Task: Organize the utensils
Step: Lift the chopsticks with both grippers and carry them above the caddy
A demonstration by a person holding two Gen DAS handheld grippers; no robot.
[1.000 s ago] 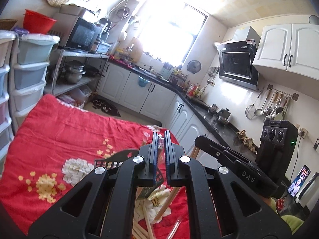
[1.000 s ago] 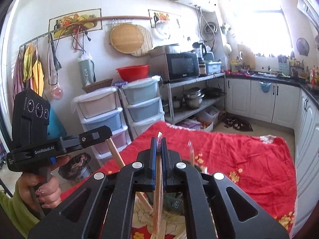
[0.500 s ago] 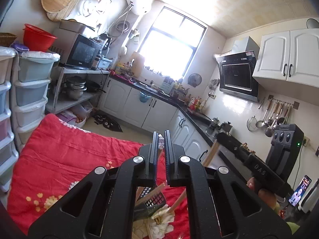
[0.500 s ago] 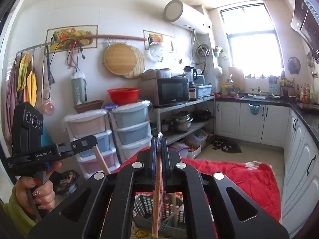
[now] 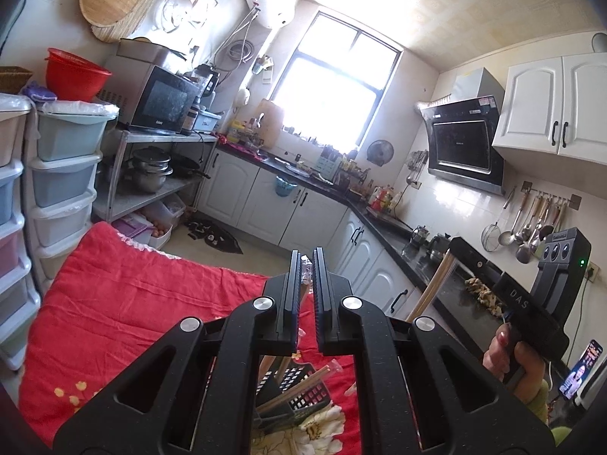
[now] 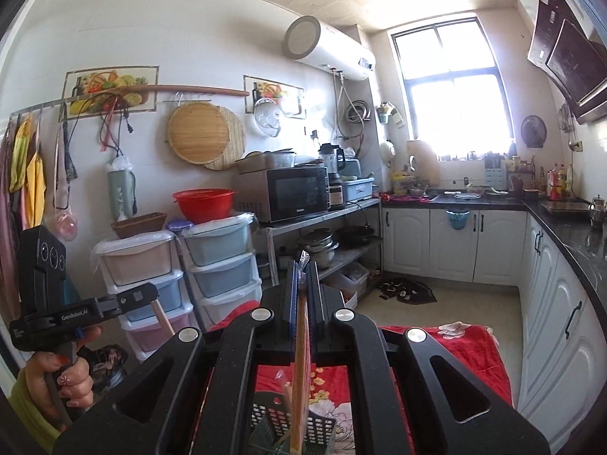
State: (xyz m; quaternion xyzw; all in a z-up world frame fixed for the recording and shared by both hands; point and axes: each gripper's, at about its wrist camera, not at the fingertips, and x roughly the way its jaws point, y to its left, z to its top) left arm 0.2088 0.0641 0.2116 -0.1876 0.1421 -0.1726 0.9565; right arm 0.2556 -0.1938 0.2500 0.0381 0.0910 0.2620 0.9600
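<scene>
Right gripper (image 6: 302, 284) clamped on wrapped chopsticks (image 6: 301, 341), held upright over dark slotted basket (image 6: 296, 430) on red floral cloth (image 6: 459, 356). More chopsticks (image 6: 285, 398) stand in basket. Left gripper (image 6: 140, 295) at left edge, gripping a wooden stick (image 6: 164, 318).

Red floral cloth (image 5: 125, 303), dark grid basket (image 6: 322, 426).
Pale tan chopsticks (image 6: 301, 360) between black grippers (image 6: 302, 276); white cabinets (image 6: 451, 242), red bowl (image 6: 203, 203), pastel blue drawers (image 6: 224, 261).
</scene>
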